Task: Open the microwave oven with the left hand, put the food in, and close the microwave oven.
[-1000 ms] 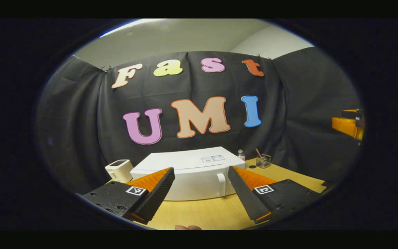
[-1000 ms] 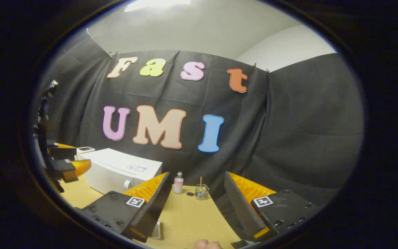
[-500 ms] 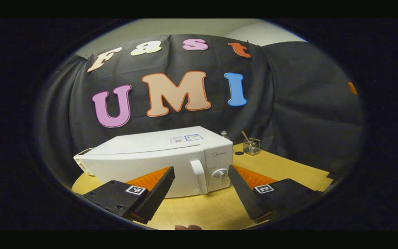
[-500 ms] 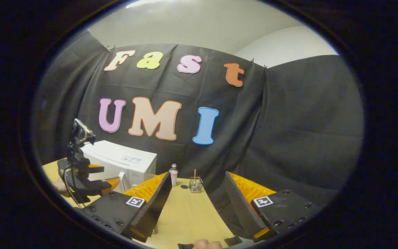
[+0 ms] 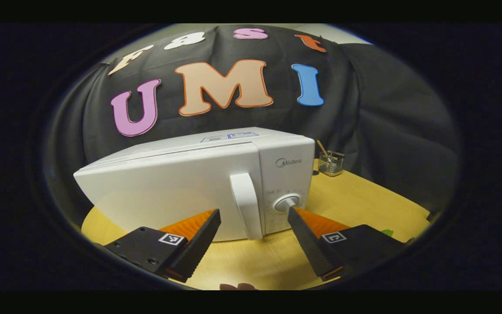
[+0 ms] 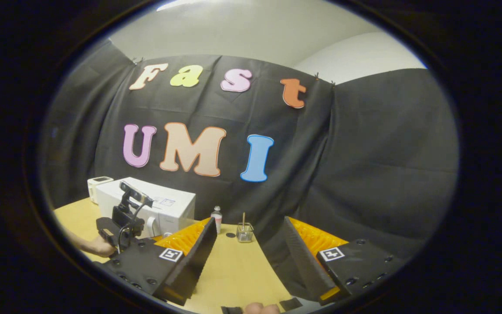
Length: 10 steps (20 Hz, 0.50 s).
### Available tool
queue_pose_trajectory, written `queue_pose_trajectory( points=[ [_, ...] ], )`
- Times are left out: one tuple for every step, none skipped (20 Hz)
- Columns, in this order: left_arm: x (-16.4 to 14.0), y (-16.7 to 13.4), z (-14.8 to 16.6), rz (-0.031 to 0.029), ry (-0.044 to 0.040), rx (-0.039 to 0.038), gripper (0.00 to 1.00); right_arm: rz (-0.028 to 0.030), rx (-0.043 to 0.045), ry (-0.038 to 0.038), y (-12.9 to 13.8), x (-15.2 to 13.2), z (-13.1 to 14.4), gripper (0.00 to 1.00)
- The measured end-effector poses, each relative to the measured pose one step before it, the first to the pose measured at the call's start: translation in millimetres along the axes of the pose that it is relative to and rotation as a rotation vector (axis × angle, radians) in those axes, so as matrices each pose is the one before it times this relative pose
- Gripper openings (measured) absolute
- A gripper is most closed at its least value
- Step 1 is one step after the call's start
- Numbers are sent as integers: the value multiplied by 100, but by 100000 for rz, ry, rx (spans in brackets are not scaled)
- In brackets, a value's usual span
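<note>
Closer now, left gripper (image 5: 254,216) spread before closed microwave (image 5: 181,183) handle (image 5: 245,211) (brand unread), right gripper (image 6: 248,240) spread

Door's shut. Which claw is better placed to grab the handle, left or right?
Left. The left claw is open and faces the white microwave oven, with the white vertical door handle lined up between its fingers. The right claw, also open, points past the oven toward the small glass jar.

Black cloth (image 6: 377,165) is draping the booth's walls above a light wooden tabletop (image 6: 238,270); a pale ceiling (image 6: 242,30) is showing overhead.
</note>
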<state>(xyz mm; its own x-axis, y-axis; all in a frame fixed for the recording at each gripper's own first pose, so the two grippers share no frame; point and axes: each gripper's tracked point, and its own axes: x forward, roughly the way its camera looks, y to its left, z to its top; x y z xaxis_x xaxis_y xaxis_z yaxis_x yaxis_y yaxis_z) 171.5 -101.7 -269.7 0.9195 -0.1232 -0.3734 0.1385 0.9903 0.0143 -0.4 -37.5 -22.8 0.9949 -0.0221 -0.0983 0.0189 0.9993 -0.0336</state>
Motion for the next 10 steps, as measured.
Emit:
queue_pose_trajectory(
  points=[
    [333,-42,-36,3,231,131,98,117,-423,528,-62,-23,-148,96],
    [235,-15,-23,439,14,-43,98,223,102,552,-11,11,-105,96],
    [222,150,-226,729,296,-152,99,115,301,298,-100,0,-65,97],
    [41,147,-31,1249,113,-177,99,128,113,332,36,75,32,97],
    [23,14,193,134,-665,-511,100,327,39,93,95,-6,-44,97],
    [-27,-63,142,210,-838,-581,100,370,-5,-45,70,-16,22,97],
    [-52,93,294,941,-905,313,97,550,-134,-38,136,57,-9,98],
    [-71,-25,308,250,-1233,146,91,626,-277,170,113,-92,-58,97],
    [112,-15,169,95,-284,-151,86,611,75,285,88,44,-176,97],
    [147,128,18,973,-209,149,75,790,526,145,127,-29,-74,97]
  ],
)
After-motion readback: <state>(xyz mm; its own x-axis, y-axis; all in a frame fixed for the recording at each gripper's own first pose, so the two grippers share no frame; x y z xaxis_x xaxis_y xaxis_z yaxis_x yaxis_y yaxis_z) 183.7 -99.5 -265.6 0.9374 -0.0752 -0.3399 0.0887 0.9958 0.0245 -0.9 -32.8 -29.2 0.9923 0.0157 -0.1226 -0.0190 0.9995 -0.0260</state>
